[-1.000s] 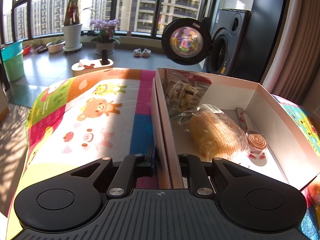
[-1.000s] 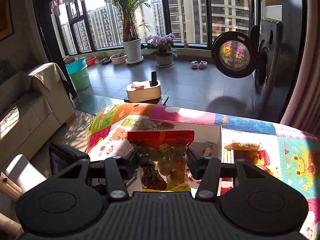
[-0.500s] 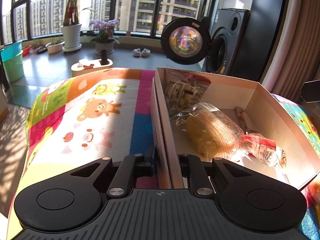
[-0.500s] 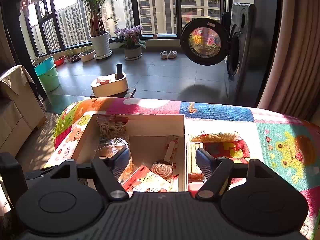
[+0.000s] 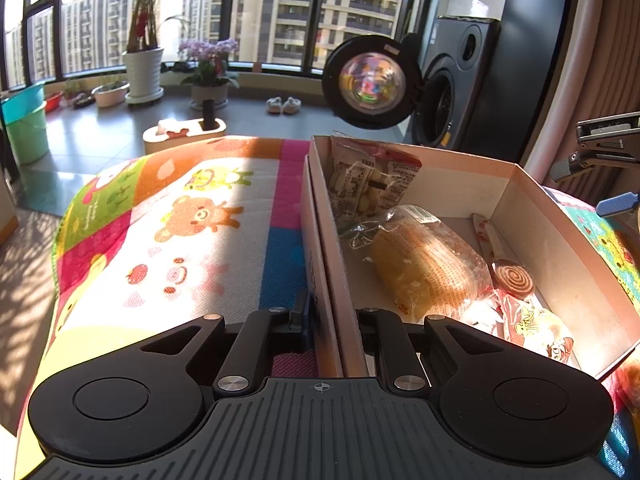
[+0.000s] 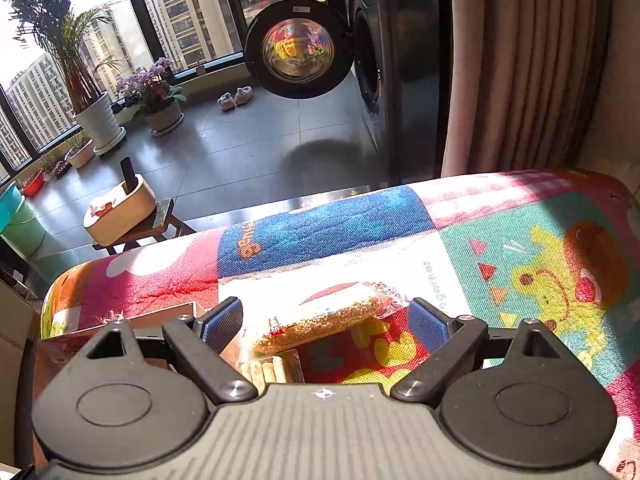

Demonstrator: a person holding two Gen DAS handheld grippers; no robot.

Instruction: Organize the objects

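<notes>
Cartoon mat, grain bar between spread right gripper fingers.

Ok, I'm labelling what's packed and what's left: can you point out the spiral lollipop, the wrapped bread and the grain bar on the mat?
spiral lollipop (image 5: 515,280), left wrist view, swirl head.
wrapped bread (image 5: 430,264), left wrist view, loaf middle.
grain bar (image 6: 320,320), right wrist view, bar middle.

One box, four snack packets inside, two packets outside

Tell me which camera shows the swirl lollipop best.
The left wrist view: the swirl lollipop lies unobstructed inside the box, beside the wrapped bread. The right wrist view shows none of it, only a corner of the box.
</notes>
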